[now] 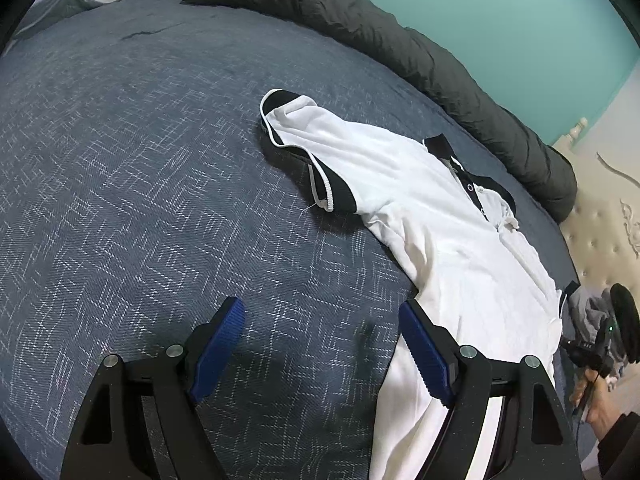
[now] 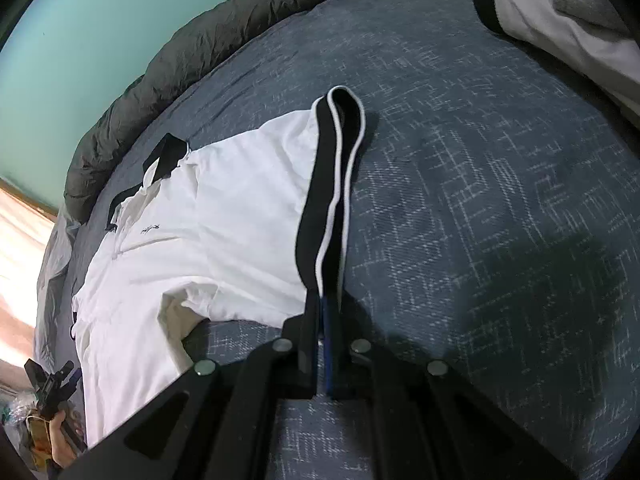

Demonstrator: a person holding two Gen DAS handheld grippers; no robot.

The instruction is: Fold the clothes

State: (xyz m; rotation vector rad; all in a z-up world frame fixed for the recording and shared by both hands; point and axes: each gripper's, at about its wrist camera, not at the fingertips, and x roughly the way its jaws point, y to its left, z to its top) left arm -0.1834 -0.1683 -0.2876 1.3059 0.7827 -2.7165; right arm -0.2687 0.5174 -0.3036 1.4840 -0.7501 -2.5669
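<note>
Folding's barely started: the white polo shirt [image 1: 452,240] lies spread flat on the bed [image 1: 140,160], sleeves still out. Right tongs [image 2: 326,312] are clenched on the black cuff of the right sleeve [image 2: 332,184]. Left tongs [image 1: 320,344] hang released by the shirt's near-left edge, grasping nothing.

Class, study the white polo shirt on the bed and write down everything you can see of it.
The white polo shirt lies front up and spread on the blue patterned bedcover. It looks like soft knit, lightly creased. Its collar, button placket and sleeve cuffs are black, the cuffs edged with a white stripe; a small dark logo marks the chest. The right gripper is shut on one sleeve cuff. The open left gripper holds nothing; one finger overlaps the lower body.
</note>
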